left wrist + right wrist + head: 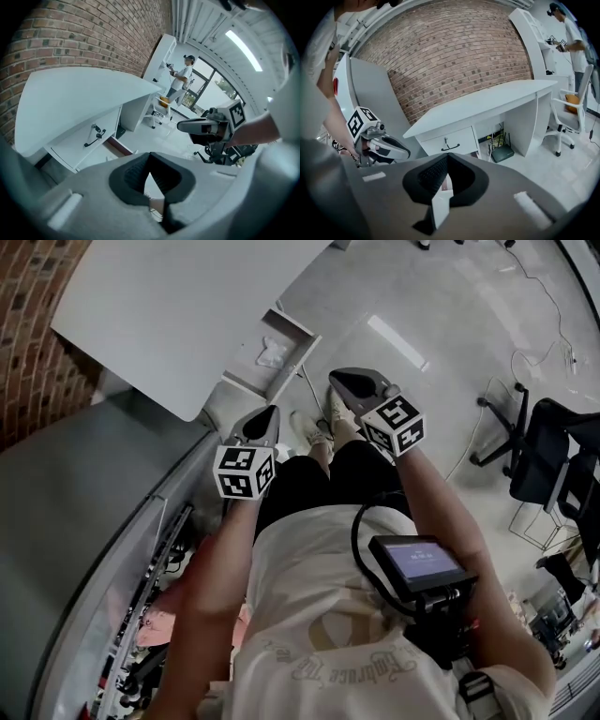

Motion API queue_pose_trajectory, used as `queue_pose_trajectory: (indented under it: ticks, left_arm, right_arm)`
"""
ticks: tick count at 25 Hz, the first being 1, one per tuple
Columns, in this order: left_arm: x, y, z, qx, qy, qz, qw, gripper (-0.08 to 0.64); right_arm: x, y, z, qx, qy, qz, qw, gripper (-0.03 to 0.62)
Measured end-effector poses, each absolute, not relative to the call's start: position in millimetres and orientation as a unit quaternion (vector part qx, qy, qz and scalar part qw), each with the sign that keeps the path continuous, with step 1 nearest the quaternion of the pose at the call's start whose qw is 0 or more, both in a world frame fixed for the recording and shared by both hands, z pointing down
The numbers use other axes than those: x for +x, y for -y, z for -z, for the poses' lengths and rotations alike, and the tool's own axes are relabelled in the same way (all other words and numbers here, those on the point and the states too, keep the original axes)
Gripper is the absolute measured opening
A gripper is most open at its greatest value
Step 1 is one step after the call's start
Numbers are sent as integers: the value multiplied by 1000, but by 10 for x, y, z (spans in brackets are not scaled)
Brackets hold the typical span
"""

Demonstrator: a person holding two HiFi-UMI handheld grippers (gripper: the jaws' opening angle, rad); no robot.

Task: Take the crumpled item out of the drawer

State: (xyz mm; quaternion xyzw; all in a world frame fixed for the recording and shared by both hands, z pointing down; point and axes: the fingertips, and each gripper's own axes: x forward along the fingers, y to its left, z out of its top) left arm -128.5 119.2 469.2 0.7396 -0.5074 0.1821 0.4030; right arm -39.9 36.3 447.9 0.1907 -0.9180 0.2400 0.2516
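From the head view, an open white drawer (298,334) juts out under the white desk (178,296), and a crumpled white item (273,353) lies in it. My left gripper (273,410) is shut and empty, its tip just short of the drawer's near corner. My right gripper (335,381) is also shut and empty, to the right of the drawer over the floor. In the left gripper view the jaws (150,160) meet, with the open drawer (118,146) just beyond them. The right gripper view shows closed jaws (447,157) below the shut upper drawer (449,139).
A brick wall (454,51) backs the desk. A router (502,153) and cables sit under it, with a white chair (567,117) to its right. A person (180,77) stands at a far shelf. Black chairs (544,460) stand to my right, a grey cabinet (66,512) to my left.
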Motion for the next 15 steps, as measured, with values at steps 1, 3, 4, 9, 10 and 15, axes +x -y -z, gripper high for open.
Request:
queue_pose_trajectory:
  ticks: [1,3,4,9,10,15]
  left_arm:
    - [-1277,-1177,-4752,737,507,-186,406,3]
    - [-1268,-1158,-4878,732,506,-195,412,3]
    - [-1263,-1147,-4941,729,506,-200,415,3]
    - [-1226,-1068,-5226,712,515,-208,430,3]
    - [-1206,-1065,-5276,708,517,-208,433,3]
    - [-1111,-1014,-5557,691,526,-215,448,3]
  right_arm:
    - [-376,-344,-4547,192,917,-244,252,8]
    - [-342,-318,-4682,194,914,-253,252,8]
    - [-329,-304,-4744,195,912,-258,251,8]
    - [-300,-224,-5028,188,909,-274,252,8]
    - [-302,-219,-5074,185,909,-276,251,8]
    - [-294,-134,-5271,177,911,-293,230,8]
